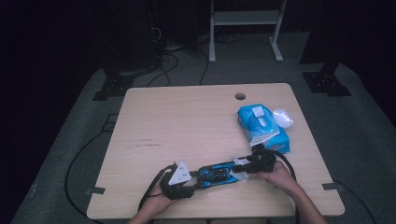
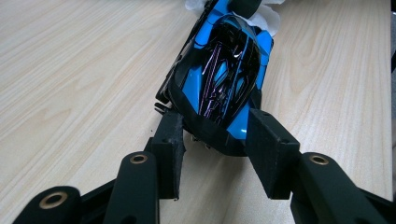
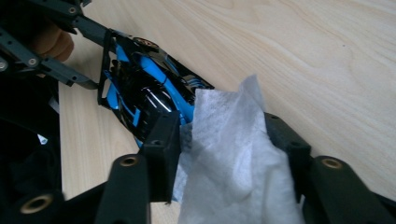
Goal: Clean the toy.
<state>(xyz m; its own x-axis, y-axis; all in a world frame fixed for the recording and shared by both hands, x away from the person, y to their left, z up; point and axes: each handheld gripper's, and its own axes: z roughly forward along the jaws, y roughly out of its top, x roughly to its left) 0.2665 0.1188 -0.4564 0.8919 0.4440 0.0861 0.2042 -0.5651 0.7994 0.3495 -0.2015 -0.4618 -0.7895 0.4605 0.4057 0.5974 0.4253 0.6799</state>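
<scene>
One toy car [image 1: 215, 174], one wipe [image 3: 233, 163], one wipes pack [image 1: 262, 129]

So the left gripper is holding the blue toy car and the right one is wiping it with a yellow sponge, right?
Not quite. The right gripper holds a white wipe, not a yellow sponge; the right gripper view shows it. The left gripper does hold the blue toy car.

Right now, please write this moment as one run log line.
left gripper: shut on blue-and-black toy car | right gripper: shut on white wipe, against car | blue wipes pack: behind, on wooden table
</scene>
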